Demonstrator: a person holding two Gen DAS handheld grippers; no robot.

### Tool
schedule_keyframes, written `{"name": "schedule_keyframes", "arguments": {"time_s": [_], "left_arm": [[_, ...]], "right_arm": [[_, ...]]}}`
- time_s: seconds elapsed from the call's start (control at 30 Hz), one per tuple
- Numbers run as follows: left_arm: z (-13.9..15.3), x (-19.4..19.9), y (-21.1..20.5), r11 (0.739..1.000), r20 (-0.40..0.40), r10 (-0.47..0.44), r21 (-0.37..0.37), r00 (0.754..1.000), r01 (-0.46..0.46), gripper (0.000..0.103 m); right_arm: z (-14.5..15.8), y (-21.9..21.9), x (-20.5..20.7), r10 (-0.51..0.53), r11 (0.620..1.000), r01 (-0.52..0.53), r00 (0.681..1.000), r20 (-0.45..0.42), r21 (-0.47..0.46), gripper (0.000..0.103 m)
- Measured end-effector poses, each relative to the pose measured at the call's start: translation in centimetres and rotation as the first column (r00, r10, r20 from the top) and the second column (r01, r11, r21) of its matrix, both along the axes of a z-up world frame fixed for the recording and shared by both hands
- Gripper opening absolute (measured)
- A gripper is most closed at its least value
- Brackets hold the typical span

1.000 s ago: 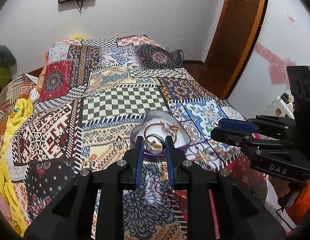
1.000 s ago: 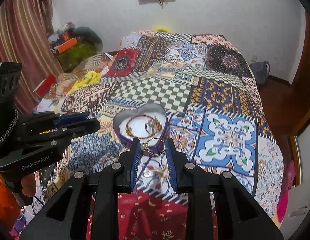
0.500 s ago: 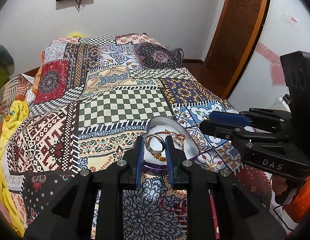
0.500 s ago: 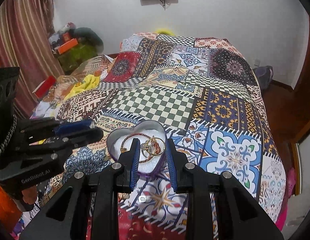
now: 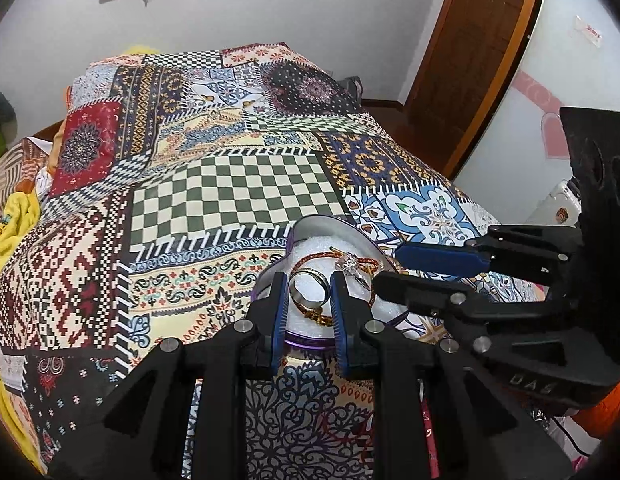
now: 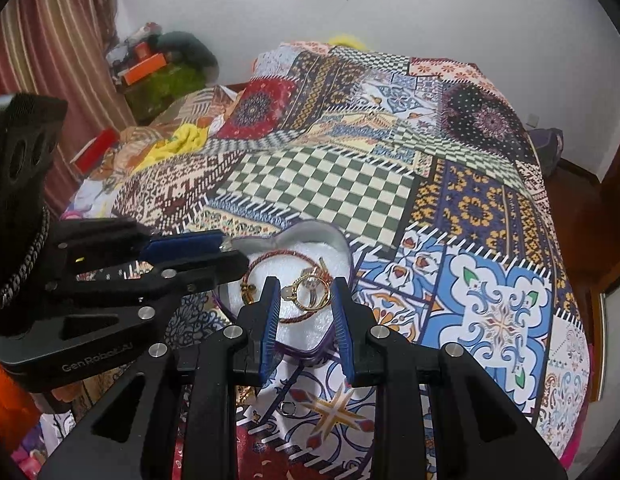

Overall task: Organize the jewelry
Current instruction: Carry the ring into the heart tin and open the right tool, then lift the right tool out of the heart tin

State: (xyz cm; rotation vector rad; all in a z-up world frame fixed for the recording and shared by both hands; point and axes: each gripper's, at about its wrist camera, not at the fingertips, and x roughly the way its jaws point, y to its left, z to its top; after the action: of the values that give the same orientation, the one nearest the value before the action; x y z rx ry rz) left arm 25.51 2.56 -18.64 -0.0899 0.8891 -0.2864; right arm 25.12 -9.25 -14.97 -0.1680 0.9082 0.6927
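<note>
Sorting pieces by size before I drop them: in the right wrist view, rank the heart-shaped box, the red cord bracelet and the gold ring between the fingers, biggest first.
1. heart-shaped box
2. red cord bracelet, lying inside the box
3. gold ring, gripped by the right gripper; it sits nearer the camera, yet looks smallest.

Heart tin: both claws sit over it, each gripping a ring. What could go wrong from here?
1. The left claw and right claw crowd over one small heart tin; they may well clash or nudge it.
2. The silver ring or gold ring could bounce out onto the busy bedspread, where a small ring already lies.
3. A ring may snag the red bracelet.
</note>
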Motion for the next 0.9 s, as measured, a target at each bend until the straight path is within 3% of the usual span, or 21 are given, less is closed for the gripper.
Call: {"name": "schedule_keyframes", "arguments": {"time_s": [0.9], "left_arm": [[0.01,-0.09,-0.34,1.000,-0.039,-0.009,0.001,0.999,0.009,0.023]], "right_arm": [[-0.67,-0.22,0.15,0.019,0.999,-0.021,0.999,-0.043,-0.029,0.024]]}}
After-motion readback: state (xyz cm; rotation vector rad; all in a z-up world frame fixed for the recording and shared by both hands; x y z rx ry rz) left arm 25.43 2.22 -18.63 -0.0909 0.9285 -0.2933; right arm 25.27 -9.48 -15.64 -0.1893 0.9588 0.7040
